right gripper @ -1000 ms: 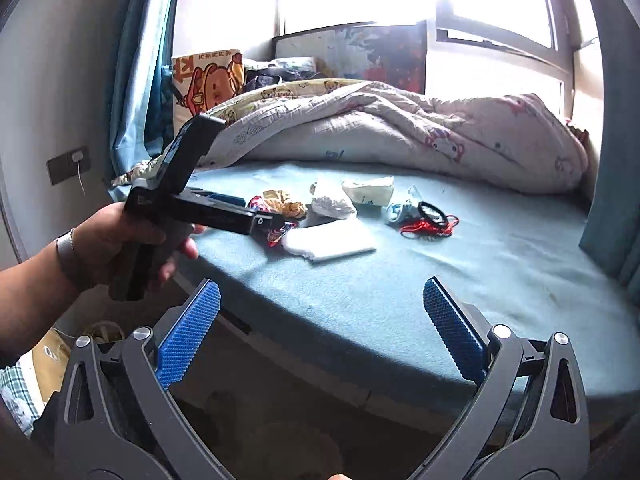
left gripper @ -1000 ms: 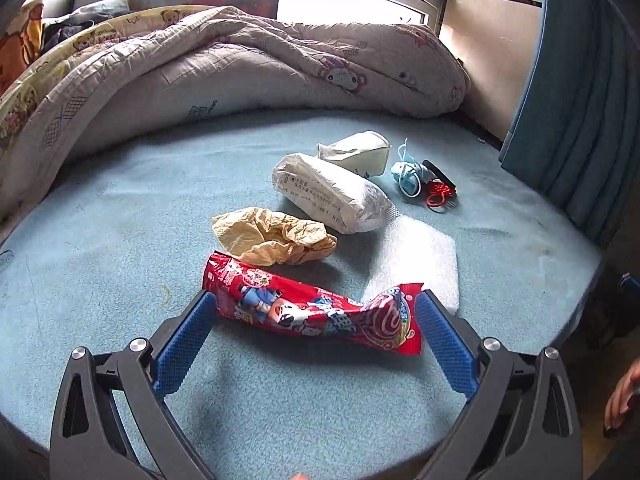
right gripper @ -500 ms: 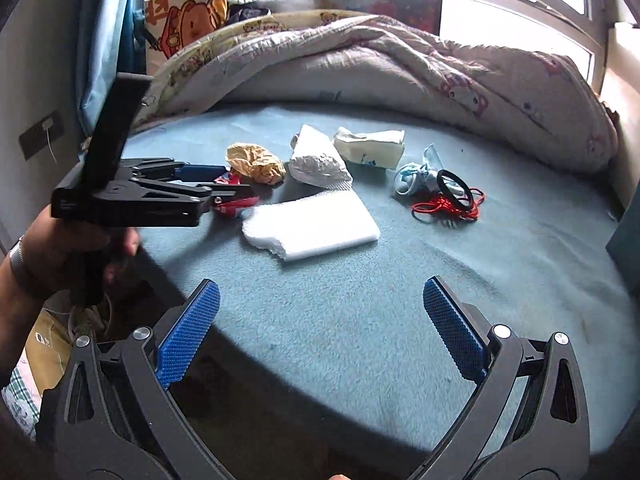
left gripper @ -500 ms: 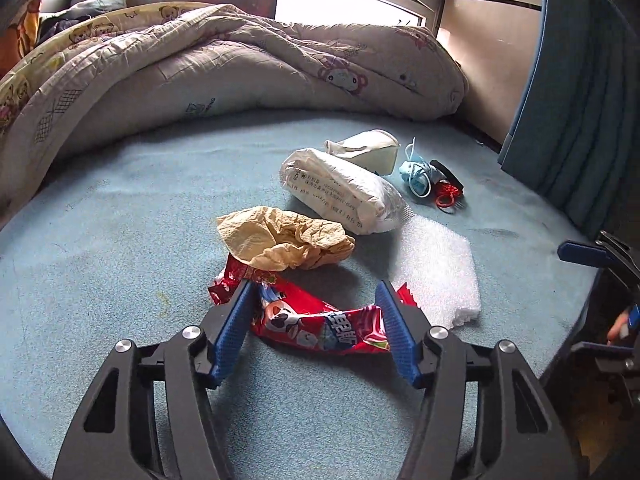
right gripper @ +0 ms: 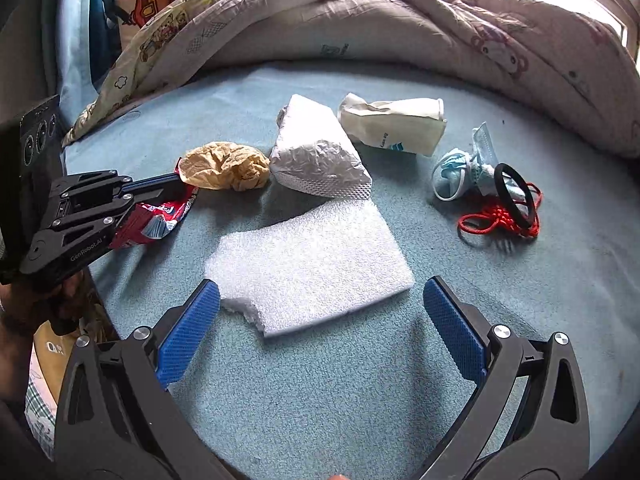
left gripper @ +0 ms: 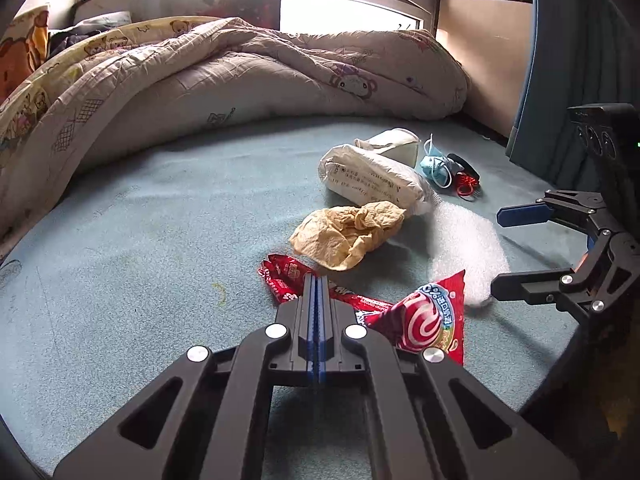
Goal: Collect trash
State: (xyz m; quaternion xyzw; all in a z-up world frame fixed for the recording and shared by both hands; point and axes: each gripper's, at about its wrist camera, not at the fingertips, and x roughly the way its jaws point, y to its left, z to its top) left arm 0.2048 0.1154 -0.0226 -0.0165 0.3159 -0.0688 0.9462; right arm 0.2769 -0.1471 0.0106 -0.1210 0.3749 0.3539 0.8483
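The left tool [left gripper: 316, 280] has just closed tight on the crinkled red printed snack wrapper [left gripper: 424, 320] on the blue-carpeted bed [left gripper: 140, 240], its fingers hiding the wrapper's middle. The right tool [right gripper: 320, 312] gapes wide, empty, around the near edge of the white foam sheet [right gripper: 312, 264].

"GenRobot.AI" stands in pale letters on the black side of the left gripper [right gripper: 182, 184], seen from the right wrist. The red wrapper [left gripper: 428, 320], white packet [left gripper: 372, 180] and crushed paper cup [right gripper: 394, 126] carry print too small to read
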